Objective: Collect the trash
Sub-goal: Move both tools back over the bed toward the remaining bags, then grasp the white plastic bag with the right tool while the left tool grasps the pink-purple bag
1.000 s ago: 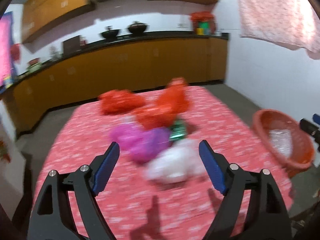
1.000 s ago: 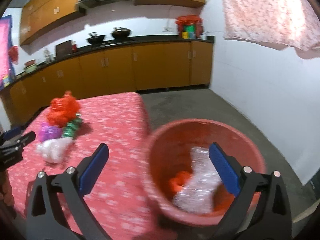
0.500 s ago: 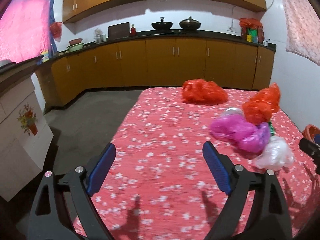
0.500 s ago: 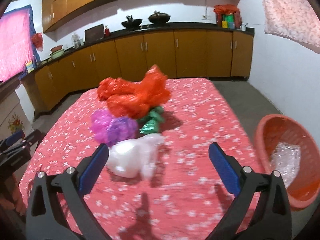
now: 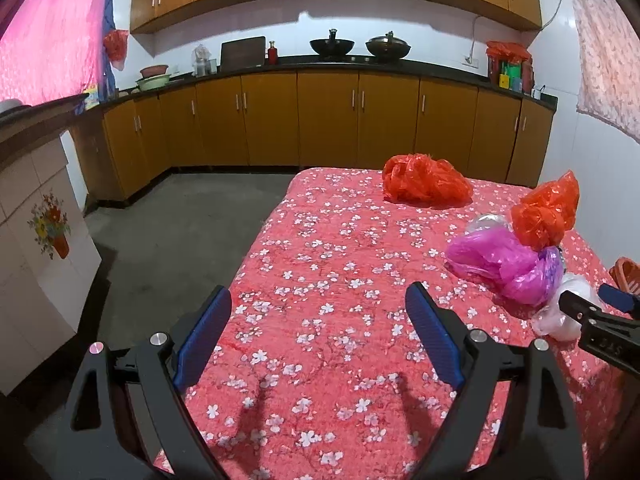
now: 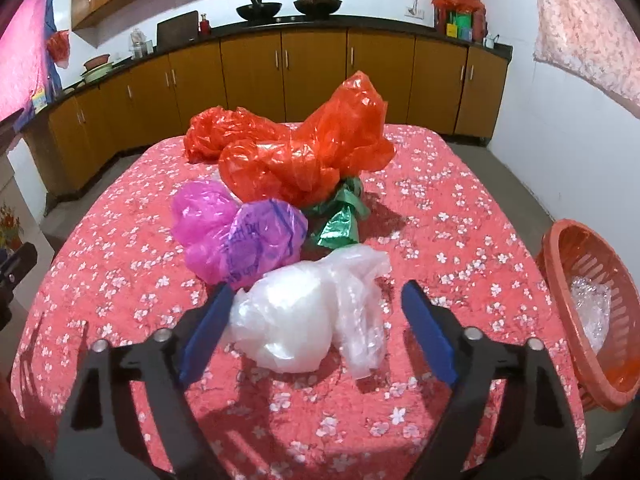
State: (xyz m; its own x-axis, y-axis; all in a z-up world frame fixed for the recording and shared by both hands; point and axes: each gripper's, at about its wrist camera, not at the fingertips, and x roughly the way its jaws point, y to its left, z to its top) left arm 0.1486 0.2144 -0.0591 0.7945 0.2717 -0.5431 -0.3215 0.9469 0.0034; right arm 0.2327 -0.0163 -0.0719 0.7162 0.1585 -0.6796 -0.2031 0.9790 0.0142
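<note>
Left gripper held wide open over bare floral tablecloth near left edge, nothing between pads. Right gripper spread wide, jaws just been closing, white plastic bag lying between pads near front edge; left pad seen at bag's side, contact uncertain. Pink bag, orange bags piled behind, toward tabletop centre. Orange basket placed off right edge.
</note>
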